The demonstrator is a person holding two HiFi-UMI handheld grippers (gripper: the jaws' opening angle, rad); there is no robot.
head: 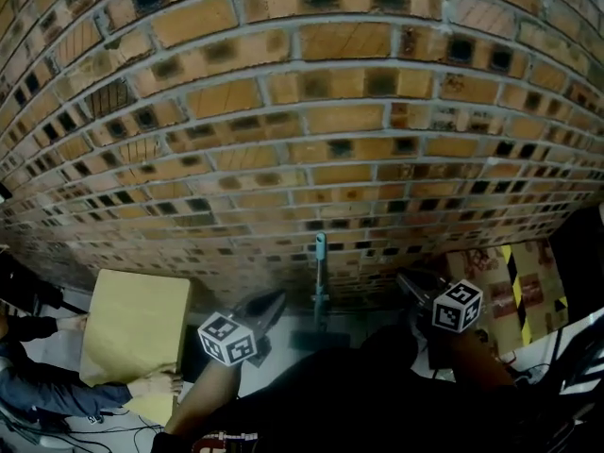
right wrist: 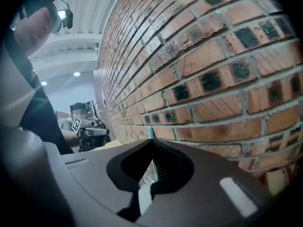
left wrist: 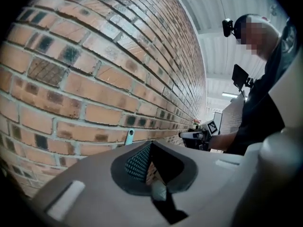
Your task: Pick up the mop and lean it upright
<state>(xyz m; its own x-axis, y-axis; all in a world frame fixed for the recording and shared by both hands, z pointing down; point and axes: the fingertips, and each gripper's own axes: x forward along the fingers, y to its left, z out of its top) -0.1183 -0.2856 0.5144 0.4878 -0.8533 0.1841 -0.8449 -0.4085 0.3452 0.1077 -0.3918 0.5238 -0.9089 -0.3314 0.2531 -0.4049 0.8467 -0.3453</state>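
Brick wall (head: 302, 111) ahead; mop handle (head: 320, 286) stands upright vs it, btwn tongs. L gripper (head: 272, 302) looks nearer than R gripper (head: 411, 283). Both pressed together, empty.

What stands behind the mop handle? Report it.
The brick wall stands behind the mop handle. The strip of bricks it covers is hidden; whether its tip touches them cannot be told.

Brick wall (head: 302, 111) blocks ahead; cardboard box (head: 132, 324) left; mop handle (head: 320, 253) centre.
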